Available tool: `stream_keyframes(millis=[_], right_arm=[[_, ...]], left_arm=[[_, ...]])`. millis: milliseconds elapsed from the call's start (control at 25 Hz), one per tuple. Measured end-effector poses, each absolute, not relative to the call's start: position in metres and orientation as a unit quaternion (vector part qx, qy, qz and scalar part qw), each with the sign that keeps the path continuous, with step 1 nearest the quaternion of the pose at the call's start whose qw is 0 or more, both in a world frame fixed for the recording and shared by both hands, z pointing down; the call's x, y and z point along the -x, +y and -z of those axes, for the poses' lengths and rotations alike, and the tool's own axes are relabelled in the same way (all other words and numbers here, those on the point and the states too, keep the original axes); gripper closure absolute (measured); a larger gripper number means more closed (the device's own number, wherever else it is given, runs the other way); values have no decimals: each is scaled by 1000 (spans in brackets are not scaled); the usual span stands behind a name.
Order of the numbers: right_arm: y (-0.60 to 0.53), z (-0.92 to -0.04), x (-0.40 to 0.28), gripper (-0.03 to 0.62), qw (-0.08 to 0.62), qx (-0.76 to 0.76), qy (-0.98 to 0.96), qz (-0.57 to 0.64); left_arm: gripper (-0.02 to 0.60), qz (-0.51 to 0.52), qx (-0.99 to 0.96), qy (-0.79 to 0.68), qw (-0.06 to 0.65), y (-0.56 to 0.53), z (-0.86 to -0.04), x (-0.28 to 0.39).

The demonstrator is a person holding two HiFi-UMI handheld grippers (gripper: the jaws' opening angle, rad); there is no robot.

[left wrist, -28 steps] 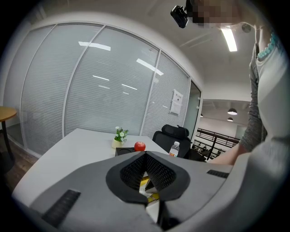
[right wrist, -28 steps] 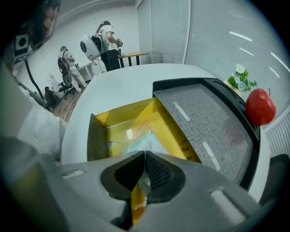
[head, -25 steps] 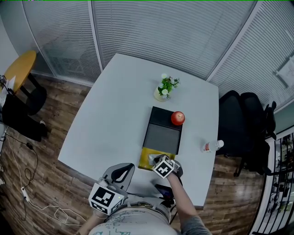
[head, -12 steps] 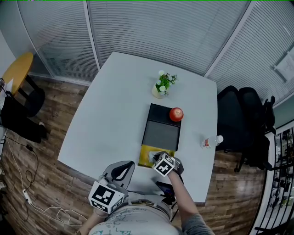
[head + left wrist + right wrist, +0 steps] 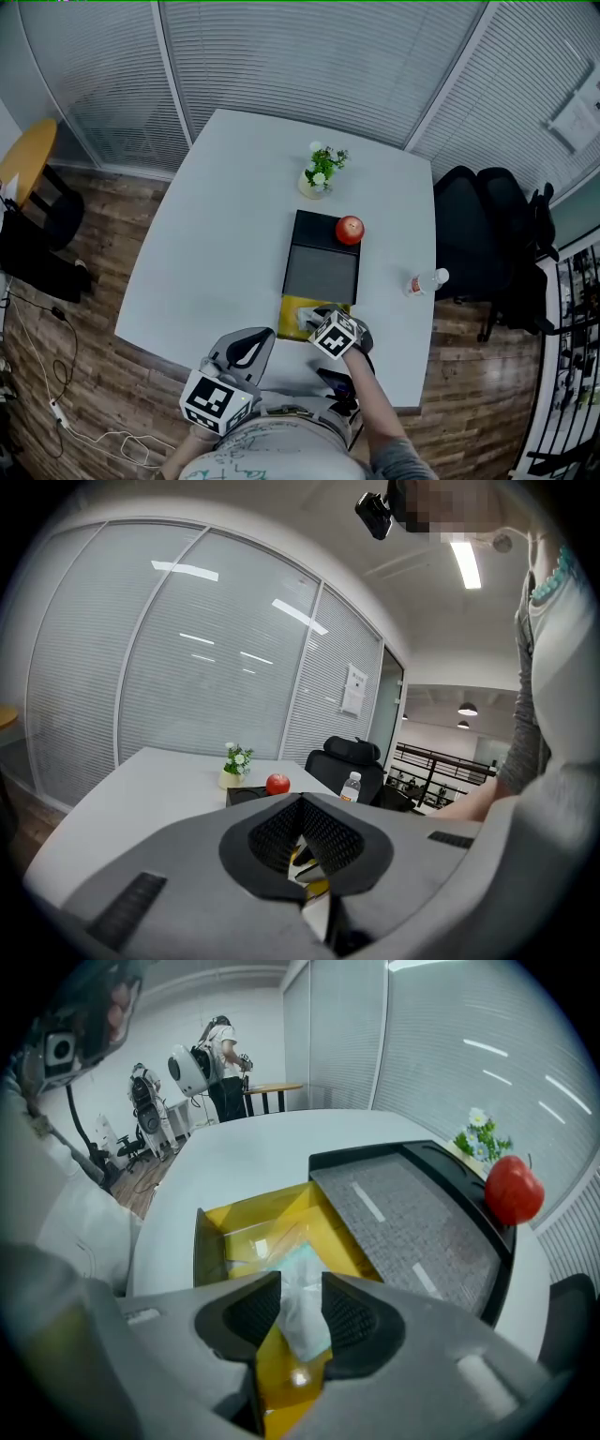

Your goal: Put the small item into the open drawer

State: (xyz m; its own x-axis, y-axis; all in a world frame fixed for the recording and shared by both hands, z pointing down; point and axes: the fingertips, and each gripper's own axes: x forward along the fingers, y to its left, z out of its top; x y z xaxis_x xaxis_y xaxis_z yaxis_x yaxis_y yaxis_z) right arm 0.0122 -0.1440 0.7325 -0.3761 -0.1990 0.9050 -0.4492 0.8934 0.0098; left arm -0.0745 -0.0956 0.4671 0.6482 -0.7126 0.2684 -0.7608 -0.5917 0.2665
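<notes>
A yellow open drawer juts out from a flat black unit at the table's near edge. My right gripper points steeply down into it. In the right gripper view a small white and teal packet lies in the drawer between the jaws of the right gripper. Those jaws have just been opening and the pads stand off the packet. My left gripper hangs off the table's near edge, left of the drawer. Its tips meet in the left gripper view, with nothing held.
A red apple sits on the black unit's far right corner. A small flower pot stands beyond it, and a water bottle lies near the white table's right edge. Black chairs stand to the right.
Both grippers keep their places, the right one still over the drawer. Only the head view has drifted, so the table sits slightly further left.
</notes>
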Motion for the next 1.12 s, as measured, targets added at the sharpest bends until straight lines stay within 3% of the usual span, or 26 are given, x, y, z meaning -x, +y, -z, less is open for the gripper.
stream_keyframes(millis=[400,1120], right_arm=[[-144,-725,-15,395,510,-203,-827,-123],[-137,-712,-25,416,491,-215,-835,-124]], left_arm=[[584,-68,-896,-402,178,-97,-466,66],[584,-72,-901,-390,178,-92,-468,55]])
